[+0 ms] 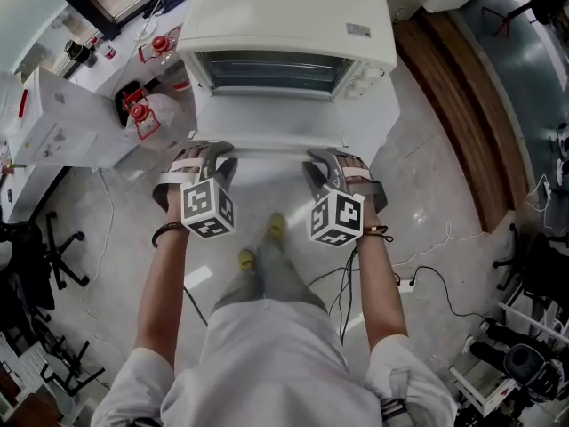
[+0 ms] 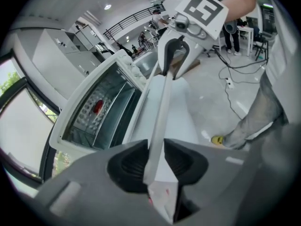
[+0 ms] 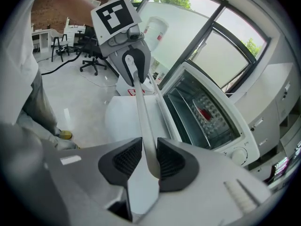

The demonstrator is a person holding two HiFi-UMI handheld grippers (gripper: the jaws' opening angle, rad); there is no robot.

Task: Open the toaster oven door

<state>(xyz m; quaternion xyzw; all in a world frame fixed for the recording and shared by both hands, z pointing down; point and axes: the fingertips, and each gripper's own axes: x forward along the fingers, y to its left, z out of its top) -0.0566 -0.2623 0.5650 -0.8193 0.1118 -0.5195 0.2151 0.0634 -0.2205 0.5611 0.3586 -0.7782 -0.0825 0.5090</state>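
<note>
Clamping handle point(image 1: 271, 150) | left gripper point(image 1: 216, 156) fingers, right gripper point(image 1: 322, 159) fingers | door point(image 1: 284, 118) down

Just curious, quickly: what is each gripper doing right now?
Left gripper: closed on the door handle.
Right gripper: closed on the same door handle.

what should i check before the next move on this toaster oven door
1. Left gripper jaws on the door handle: ok, the bar is pinched between the pads.
2. Right gripper jaws on the door handle: ok, the pads are closed on the bar.
3. Grips spread evenly: ok, one sits near each end of the bar.
4. Door down: ok, it lies lowered in front of the toaster oven and the inside shows.
5. Door at its end stop: cannot tell.
</note>
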